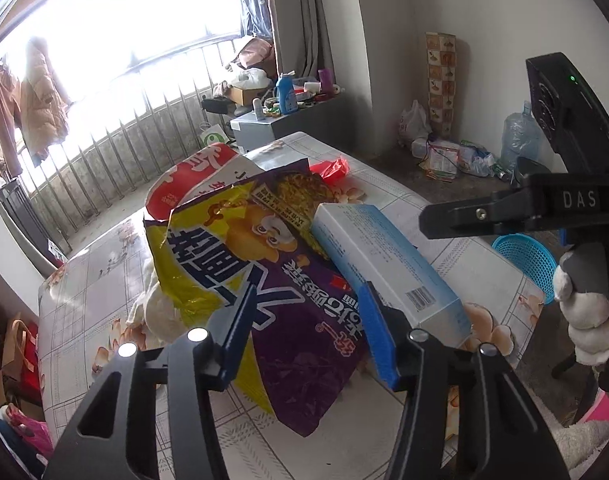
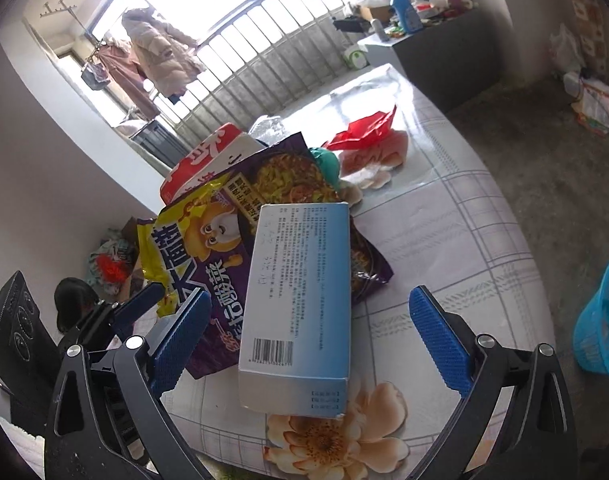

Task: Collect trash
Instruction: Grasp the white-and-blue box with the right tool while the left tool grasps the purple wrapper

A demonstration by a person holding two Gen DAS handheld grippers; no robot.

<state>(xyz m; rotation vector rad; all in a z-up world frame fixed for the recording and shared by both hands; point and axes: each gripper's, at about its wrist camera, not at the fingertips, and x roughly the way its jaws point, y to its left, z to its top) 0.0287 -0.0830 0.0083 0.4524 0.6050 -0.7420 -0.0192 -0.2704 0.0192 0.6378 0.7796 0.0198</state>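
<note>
Trash: one glossy purple-and-yellow crinkled noodle wrapper (image 1: 264,280) on floral-print tablecloth (image 2: 444,240), near edge lying between left gripper (image 1: 308,332) fingers; whether pads pinch it, cannot tell. One pale blue rectangular cardboard box (image 2: 300,300) with barcode lies flat on wrapper, between right gripper (image 2: 312,336) ribbed blue pads, which stand well apart, not touching it. Behind: one red-and-white carton (image 2: 208,160), one crumpled red plastic bag (image 2: 364,128). Right of table: one blue mesh plastic basket (image 2: 600,320).
</note>
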